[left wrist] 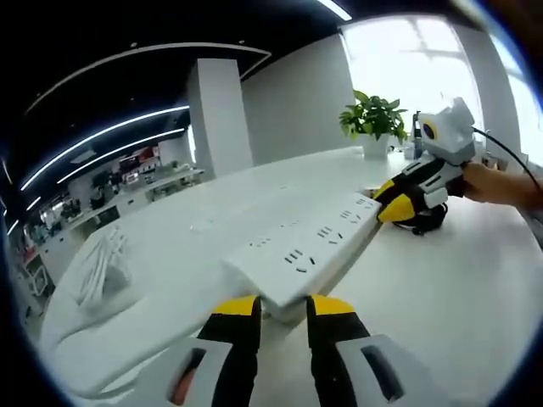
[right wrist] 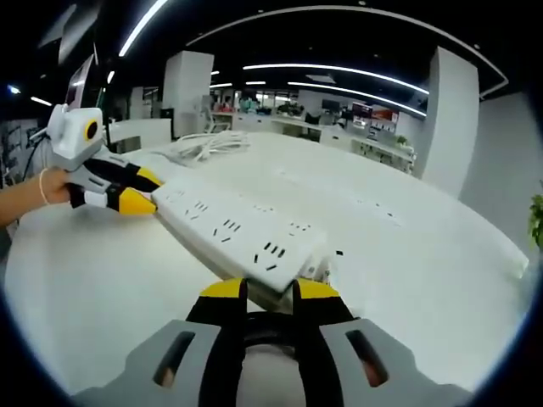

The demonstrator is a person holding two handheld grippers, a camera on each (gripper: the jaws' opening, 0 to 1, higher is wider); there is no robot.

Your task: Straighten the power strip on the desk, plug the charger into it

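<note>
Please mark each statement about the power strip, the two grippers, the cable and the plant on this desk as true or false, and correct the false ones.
1. Each gripper holds one end of the power strip. True: the left gripper has the near end in the left gripper view, and the right gripper has the opposite end.
2. A charger is plugged into the power strip. False: all visible sockets are empty.
3. A potted plant stands on the desk behind the right gripper. True.
4. The white cable hangs over the desk edge. False: it lies bundled on the desk beyond the left gripper.
5. The power strip is black. False: it is white.
</note>
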